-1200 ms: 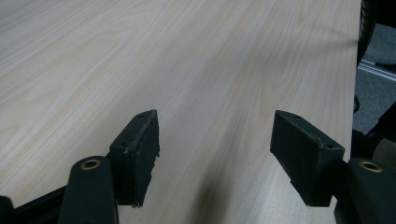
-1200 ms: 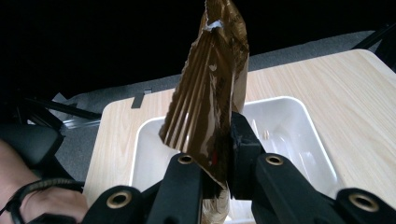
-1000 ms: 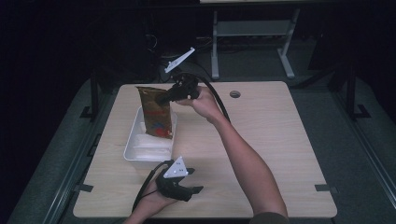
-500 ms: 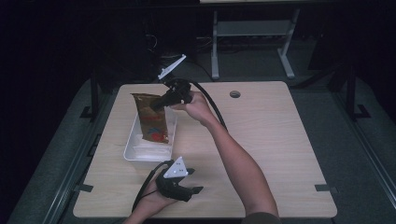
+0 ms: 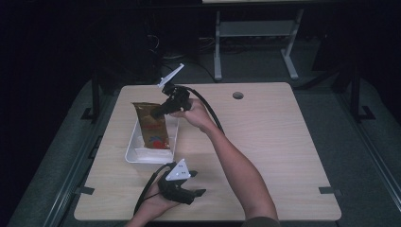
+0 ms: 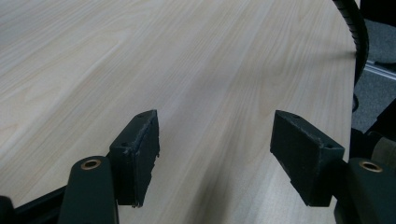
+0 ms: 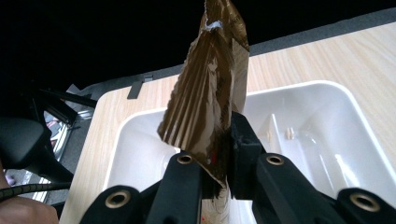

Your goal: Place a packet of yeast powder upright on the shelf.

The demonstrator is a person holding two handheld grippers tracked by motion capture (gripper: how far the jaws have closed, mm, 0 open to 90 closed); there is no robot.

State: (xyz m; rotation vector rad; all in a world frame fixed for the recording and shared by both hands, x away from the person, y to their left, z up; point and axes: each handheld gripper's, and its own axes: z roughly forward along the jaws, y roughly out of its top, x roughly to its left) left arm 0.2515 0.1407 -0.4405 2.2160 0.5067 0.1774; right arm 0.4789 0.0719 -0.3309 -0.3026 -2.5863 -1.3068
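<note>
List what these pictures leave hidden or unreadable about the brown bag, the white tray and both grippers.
- Brown bag: its print is too small to read in the high view; in the right gripper view the jaws cover its lower part.
- White tray: the bag hides part of its floor in the high view; the right gripper blocks its near wall in that gripper's view.
- Left gripper: its body is cut off by the bottom edge in its own view.

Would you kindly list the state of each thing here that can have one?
Brown bag: upright, top pinched, bottom inside the tray.
White tray: flat on the table, holds the bag.
Right claw: shut on the bag's crumpled top.
Left claw: open, holds nothing, low over the table.
</note>
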